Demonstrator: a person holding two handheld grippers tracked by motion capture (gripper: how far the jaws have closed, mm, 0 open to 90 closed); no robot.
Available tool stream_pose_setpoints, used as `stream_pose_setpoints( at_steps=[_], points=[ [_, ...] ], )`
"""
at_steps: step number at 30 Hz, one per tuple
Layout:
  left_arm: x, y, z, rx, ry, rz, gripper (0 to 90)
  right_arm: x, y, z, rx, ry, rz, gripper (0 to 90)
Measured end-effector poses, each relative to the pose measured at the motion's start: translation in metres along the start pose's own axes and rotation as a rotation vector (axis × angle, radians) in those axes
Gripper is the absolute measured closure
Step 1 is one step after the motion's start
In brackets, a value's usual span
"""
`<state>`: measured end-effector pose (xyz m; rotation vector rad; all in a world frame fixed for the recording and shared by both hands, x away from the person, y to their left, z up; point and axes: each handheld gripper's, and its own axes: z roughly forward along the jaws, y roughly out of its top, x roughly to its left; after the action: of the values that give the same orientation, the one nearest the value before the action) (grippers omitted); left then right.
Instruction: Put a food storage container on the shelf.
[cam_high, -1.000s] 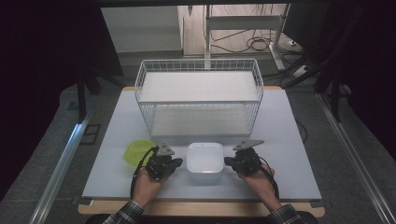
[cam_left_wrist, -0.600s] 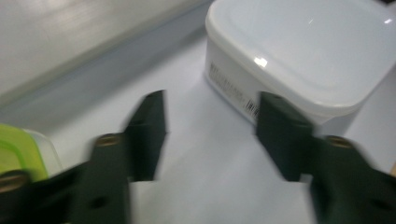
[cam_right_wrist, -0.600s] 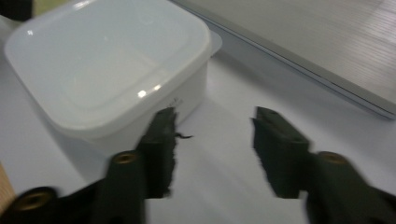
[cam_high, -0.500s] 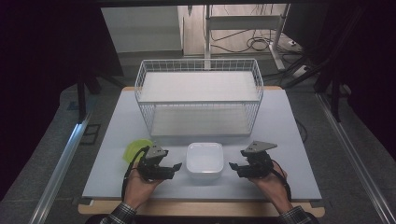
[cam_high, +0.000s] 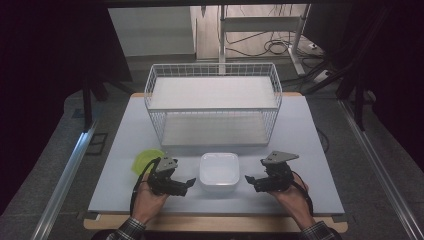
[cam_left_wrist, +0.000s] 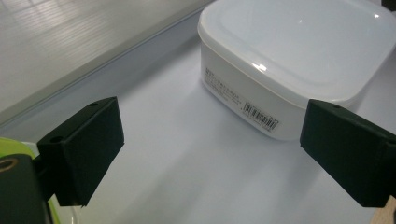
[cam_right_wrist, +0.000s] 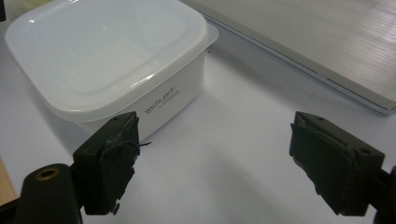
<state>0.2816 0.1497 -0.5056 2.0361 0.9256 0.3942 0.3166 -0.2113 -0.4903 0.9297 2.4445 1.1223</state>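
A white square container (cam_high: 219, 171) with a snapped-on lid sits near the table's front edge. My left gripper (cam_high: 187, 185) lies just left of it and my right gripper (cam_high: 251, 183) just right of it, both pointing inward at its sides. Both have just been opening, and nothing is between their jaws. In the left gripper view, the left gripper (cam_left_wrist: 215, 154) stands wide open with the container (cam_left_wrist: 289, 60) ahead to the right. The right gripper (cam_right_wrist: 224, 161) is open too, the container (cam_right_wrist: 107, 56) ahead to its left, apart from the pads.
A white wire basket (cam_high: 212, 107) with a shelf stands behind the container at mid-table; its base (cam_right_wrist: 327, 46) runs across the right gripper view. A yellow-green bowl (cam_high: 145, 161) sits beside my left hand. Bare tabletop (cam_high: 310, 140) lies to the right.
Both grippers have gone from shut to open. My right hand has drawn a little to the right, away from the container; my left hand has hardly shifted.
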Motion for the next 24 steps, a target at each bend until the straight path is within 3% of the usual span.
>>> stream_pose_setpoints(
  at_steps=[7,14,18,24],
  points=[
    [0.0,0.001,0.0,-0.01,0.001,0.041,5.2,0.002,0.002,0.002,-0.003,0.016,-0.007,10.4],
    [0.0,0.01,0.0,-0.01,-0.039,-0.017,5.9,0.009,0.009,0.004,-0.026,0.05,0.013,8.4],
    [-0.002,0.017,0.004,0.021,-0.046,-0.027,3.7,0.015,0.015,0.007,-0.018,0.068,-0.001,3.7],
    [-0.004,0.025,0.012,0.02,-0.075,-0.045,4.5,0.024,0.022,0.012,-0.006,0.078,0.015,2.6]
  ],
)
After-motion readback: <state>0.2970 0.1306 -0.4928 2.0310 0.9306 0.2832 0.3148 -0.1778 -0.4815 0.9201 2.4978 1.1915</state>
